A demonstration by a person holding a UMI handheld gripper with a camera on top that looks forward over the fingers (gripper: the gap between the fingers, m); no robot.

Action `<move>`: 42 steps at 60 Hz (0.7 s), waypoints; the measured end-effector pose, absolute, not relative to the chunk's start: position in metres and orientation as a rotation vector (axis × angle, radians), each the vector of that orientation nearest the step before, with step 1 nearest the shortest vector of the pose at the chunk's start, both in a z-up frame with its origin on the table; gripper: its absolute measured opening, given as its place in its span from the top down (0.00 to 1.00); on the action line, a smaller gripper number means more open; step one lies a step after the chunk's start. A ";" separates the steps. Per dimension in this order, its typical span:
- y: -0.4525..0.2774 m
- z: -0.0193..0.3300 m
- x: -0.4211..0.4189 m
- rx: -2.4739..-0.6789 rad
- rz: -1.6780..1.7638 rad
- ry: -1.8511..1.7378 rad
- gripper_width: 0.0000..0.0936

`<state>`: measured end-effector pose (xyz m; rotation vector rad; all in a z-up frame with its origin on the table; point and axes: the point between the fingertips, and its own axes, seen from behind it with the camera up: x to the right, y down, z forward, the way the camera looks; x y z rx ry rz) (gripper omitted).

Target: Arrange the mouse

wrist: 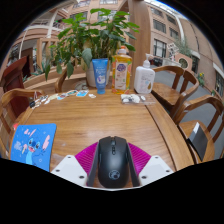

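- While the wooden table point(105, 115) fills most of the scene, its warm brown top runs from the fingers out to a row of things along its far edge.
- Behind the table, tall windows point(160, 35) show a brick building outside.
- Wooden chairs stand about the table: one at the right point(180, 82), another nearer at the right point(205, 120), one at the left point(14, 100).
- At the far edge a leafy potted plant point(92, 35) rises above everything else on the table.
- Near the left of the fingers lies a blue booklet point(33, 143) with a cartoon picture on its cover; its writing is too small to read.
- The black computer mouse point(113, 160) sits between the two fingers, its scroll wheel pointing away; the pink pads point(84, 154) lie close at either flank, though whether both press on it cannot be told.
- The gripper point(112, 163) is therefore narrowed about the mouse.
- A white jug-like bottle point(145, 78) stands at the far right, handle visible, label unreadable.
- An orange-labelled bottle point(122, 70) stands beside it; the print cannot be read.
- A blue tube-shaped container point(100, 73) stands in front of the plant.
- Small packets point(132, 98) lie before the bottles, and scattered small items point(62, 96) lie further left.
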<state>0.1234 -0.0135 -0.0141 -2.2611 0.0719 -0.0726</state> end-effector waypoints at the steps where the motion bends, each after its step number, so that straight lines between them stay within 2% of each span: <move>1: -0.013 -0.014 0.124 -2.258 -0.083 0.072 0.45; 12: -0.014 -0.011 0.124 -2.249 -0.157 0.023 0.56; 19: -0.015 -0.011 0.126 -2.247 -0.173 0.027 0.58; 23: -0.019 0.001 0.129 -2.238 -0.182 0.050 0.58; 27: -0.016 0.029 0.136 -2.191 -0.209 0.066 0.58; 31: -0.013 0.073 0.136 -2.123 -0.209 0.087 0.58; 42: -0.004 0.220 0.096 -1.903 -0.129 0.104 0.58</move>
